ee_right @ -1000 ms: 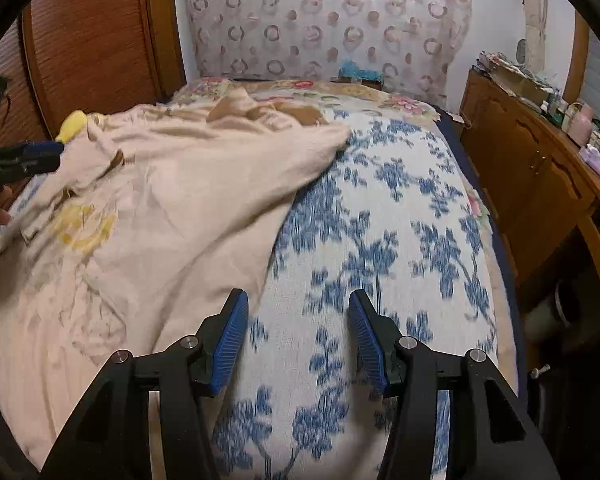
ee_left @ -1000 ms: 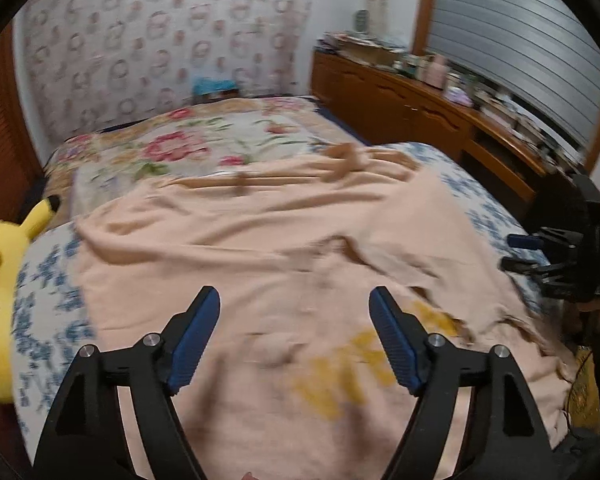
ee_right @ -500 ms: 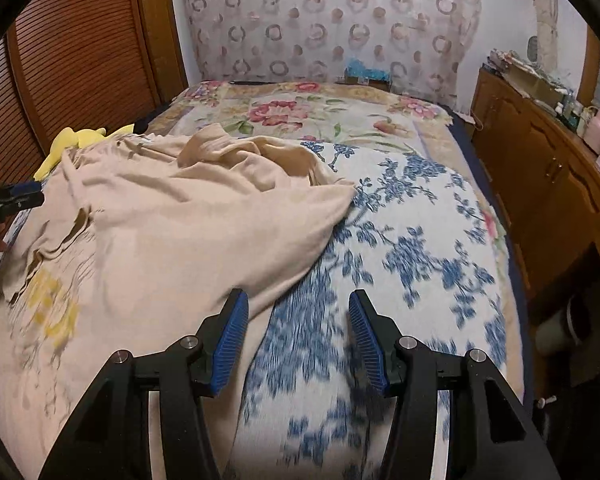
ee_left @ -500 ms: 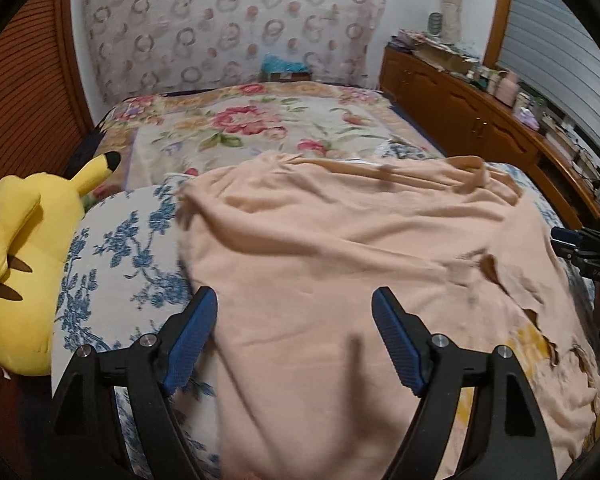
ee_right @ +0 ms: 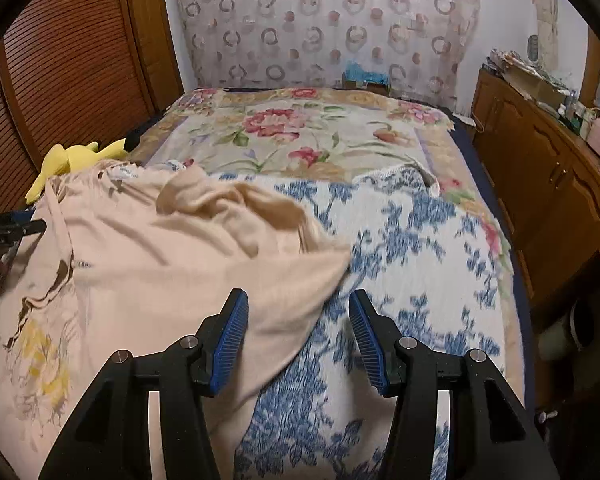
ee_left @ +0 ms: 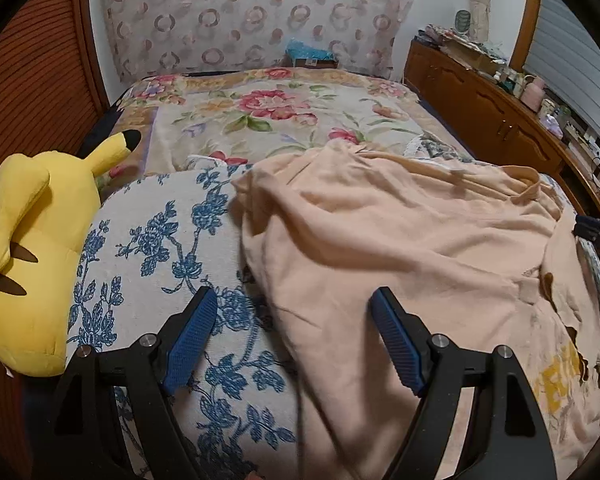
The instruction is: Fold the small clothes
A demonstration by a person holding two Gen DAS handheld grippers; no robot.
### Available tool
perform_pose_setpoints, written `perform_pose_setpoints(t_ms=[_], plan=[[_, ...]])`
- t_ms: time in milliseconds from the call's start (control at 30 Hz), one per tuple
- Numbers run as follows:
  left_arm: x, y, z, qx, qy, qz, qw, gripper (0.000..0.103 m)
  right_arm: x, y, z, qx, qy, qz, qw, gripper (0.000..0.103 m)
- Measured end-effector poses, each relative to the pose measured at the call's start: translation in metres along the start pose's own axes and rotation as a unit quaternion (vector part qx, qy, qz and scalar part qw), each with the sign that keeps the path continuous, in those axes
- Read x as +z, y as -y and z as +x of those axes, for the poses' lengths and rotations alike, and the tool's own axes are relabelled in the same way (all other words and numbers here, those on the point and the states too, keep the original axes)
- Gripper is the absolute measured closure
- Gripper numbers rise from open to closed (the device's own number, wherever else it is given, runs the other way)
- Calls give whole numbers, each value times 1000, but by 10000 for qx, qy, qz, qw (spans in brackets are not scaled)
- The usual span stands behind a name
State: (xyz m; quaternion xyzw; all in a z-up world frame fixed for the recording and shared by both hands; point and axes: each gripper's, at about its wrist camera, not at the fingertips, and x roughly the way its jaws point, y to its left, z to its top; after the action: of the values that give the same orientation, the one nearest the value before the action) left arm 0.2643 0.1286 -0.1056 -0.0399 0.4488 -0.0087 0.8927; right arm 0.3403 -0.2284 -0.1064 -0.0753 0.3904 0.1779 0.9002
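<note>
**Both grippers over shirt edges, nothing gripped**

Left gripper (ee_left: 292,336) angled steeply down toward the bed (ee_left: 148,240), fingers (ee_left: 190,344) spread wide. The left edge of the peach shirt (ee_left: 400,248) runs through the gap between them; one finger sits over the blue-flower cover, the other over the shirt. Pads not pressing the cloth, no pinch visible.

Right gripper (ee_right: 298,340) also tilted down, fingers (ee_right: 230,344) parted about halfway. The shirt's (ee_right: 160,272) right corner lies under and between them, left finger over fabric, right finger over the cover. Nothing clamped.

Shirt lies spread and wrinkled across the near part of the bed on the blue-floral cover, collar toward the right in the left wrist view, yellow print (ee_left: 560,376) near the bottom right. Sleeve bunched toward the far side in the right wrist view.

Yellow plush toy (ee_left: 32,264) at the bed's left edge, beside the shirt but apart from it. Wooden cabinet (ee_right: 548,184) along the right of the bed.
</note>
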Motion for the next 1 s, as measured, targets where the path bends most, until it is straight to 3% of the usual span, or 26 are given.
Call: perform_pose_setpoints(t_ms=[333,600,733,800,900,933,1000], plan=[[-3,5,1,186,148,187,9995,20,24,-15,13,121,87,-262,9995,48],[-2,4,2,187,145,193,9995,20,57,-49,37,739,124,-715,9946,49],[-2,4,2,185,144,192,9995,20,74,-63,63,907,-62,-937,9914,52],[-2,4,2,182,142,194,9995,19,80,-64,76,794,-215,-1053,9910,59],[-1,4,2,183,140,197,9995,19,90,-59,95,796,-444,-1141,9893,82],[-1,4,2,183,140,193,9995,19,95,-60,100,801,-473,-1155,9889,96],[-1,4,2,181,140,195,9995,19,105,-63,103,904,-410,-1192,9879,100]])
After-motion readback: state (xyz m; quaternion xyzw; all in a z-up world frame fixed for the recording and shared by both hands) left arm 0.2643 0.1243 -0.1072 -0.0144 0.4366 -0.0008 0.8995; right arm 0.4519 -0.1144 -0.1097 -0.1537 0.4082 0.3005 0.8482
